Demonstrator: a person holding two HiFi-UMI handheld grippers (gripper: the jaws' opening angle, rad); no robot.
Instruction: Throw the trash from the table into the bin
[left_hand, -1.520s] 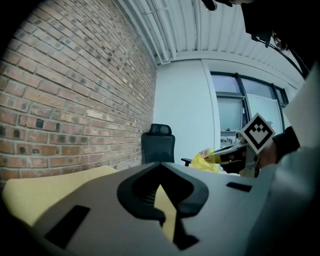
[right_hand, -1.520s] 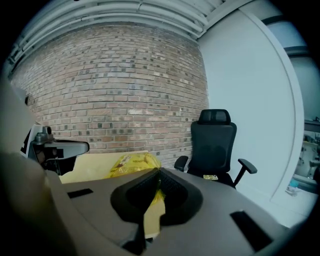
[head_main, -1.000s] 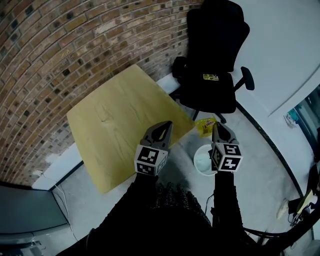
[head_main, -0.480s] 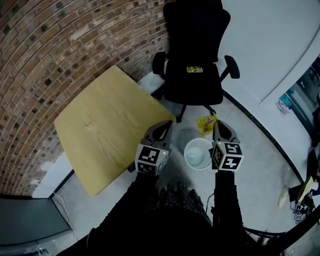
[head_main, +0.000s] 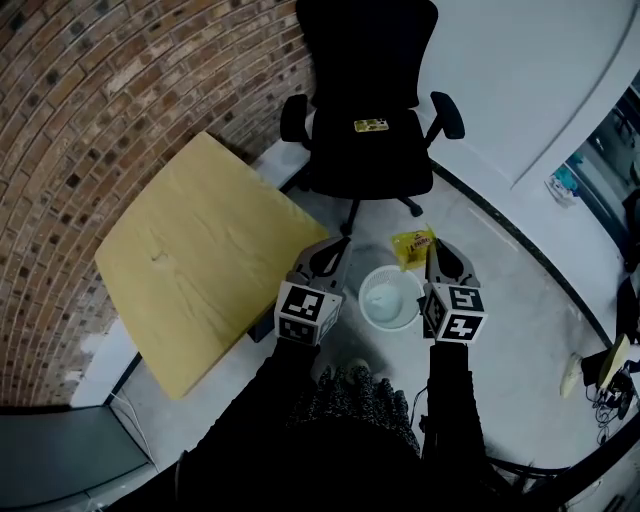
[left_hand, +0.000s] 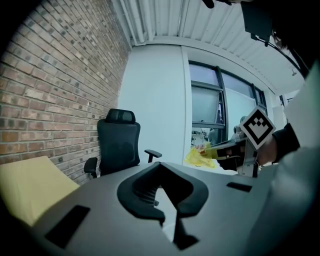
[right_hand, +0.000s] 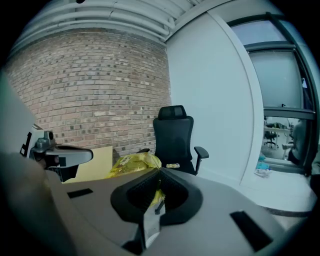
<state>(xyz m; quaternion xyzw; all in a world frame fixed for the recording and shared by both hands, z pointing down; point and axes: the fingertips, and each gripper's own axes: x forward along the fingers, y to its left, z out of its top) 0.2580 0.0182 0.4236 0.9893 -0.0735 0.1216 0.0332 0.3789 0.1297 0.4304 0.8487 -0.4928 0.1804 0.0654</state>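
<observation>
Okay, right gripper (head_main: 432, 252) is clamped shut on a yellow crinkly wrapper (head_main: 412, 246), pinched at its edge between the jaws. The rest of it bunches out past the tips and to their left in the right gripper view. Left gripper (head_main: 322, 262) has its jaws together with nothing between them, so it's empty. White bin (head_main: 390, 300) stands on the floor between the two grippers in the head view, nearer the right one. Key relation: the wrapper hangs just about at the bin's far rim, on the side toward the black chair (head_main: 365, 150). So the bin mouth lies below it, a bit back toward the person and to the left of the right gripper's tips. Whether the wrapper already overlaps the rim I can't tell from above. Judgement: task is at the carry-to-bin step, close to the drop. The next move likely calls for the right gripper to come slightly back and left till the wrapper is over the mouth, then open. Right hand is plainly the one to do it, left isn't needed. Risk: a light wrapper let go this far out could flutter and land on the floor by the chair base. Wooden table (head_main: 180, 260) is well apart on the left. A small yellow thing (head_main: 370, 125) lies on the chair seat, too small to identify
</observation>
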